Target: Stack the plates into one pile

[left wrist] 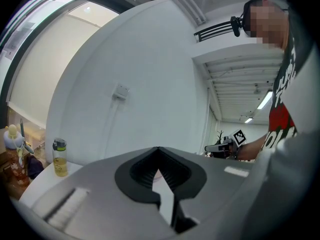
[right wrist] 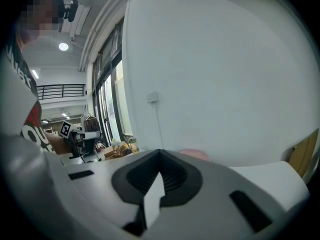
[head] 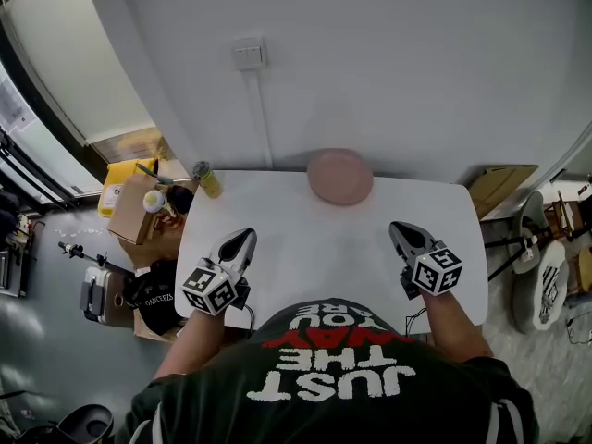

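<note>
A pile of pink plates (head: 340, 176) sits at the far middle edge of the white table (head: 277, 220), close to the wall. My left gripper (head: 242, 240) hovers over the near left of the table, jaws shut with nothing between them. My right gripper (head: 400, 232) is over the near right, also shut and empty. Both point toward the wall, well short of the plates. In the right gripper view, a pink plate rim (right wrist: 195, 155) peeks over the closed jaws of the right gripper (right wrist: 160, 154). The left gripper (left wrist: 159, 151) shows closed jaws in its own view.
A bottle of yellow liquid (head: 208, 179) (left wrist: 60, 158) stands at the table's far left corner. Cardboard boxes with clutter (head: 139, 206) sit on the floor to the left. A flat piece of cardboard (head: 499, 185) leans at the right. A wall socket (head: 248, 54) is above the table.
</note>
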A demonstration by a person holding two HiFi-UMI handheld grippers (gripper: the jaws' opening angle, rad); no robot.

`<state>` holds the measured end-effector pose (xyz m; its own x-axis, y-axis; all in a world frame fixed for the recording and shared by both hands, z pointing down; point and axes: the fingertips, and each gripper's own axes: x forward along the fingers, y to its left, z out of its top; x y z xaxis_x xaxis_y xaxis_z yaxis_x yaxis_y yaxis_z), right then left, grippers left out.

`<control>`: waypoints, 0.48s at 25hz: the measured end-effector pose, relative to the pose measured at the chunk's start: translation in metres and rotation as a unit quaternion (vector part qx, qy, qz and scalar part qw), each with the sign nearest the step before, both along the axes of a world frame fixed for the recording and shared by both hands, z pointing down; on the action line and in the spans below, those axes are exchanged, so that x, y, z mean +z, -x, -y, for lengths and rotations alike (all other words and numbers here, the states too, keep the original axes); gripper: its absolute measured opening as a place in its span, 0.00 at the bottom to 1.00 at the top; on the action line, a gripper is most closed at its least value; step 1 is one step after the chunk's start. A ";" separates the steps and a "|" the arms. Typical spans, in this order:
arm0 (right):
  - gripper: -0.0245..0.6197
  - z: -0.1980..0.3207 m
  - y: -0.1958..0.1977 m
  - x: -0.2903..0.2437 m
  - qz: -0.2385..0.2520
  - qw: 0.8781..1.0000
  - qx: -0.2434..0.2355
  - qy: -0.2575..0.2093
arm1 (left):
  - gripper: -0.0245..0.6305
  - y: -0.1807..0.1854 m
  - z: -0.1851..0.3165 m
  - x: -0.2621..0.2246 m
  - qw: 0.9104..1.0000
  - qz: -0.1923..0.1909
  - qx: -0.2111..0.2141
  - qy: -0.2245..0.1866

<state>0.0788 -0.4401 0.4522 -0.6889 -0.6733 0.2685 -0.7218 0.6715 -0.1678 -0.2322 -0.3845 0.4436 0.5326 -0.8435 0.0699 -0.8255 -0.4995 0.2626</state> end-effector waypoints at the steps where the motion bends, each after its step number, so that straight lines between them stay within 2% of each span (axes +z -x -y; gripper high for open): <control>1: 0.05 0.000 -0.001 0.000 0.000 1.000 0.000 0.000 | 0.05 -0.001 0.000 0.000 1.000 0.001 0.001 0.000; 12: 0.05 -0.002 -0.002 0.001 -0.005 1.000 -0.002 0.001 | 0.05 -0.004 0.001 0.001 1.000 0.011 0.007 0.003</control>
<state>0.0811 -0.4377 0.4533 -0.6888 -0.6698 0.2773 -0.7207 0.6740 -0.1622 -0.2278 -0.3851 0.4448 0.5428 -0.8354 0.0862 -0.8238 -0.5096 0.2483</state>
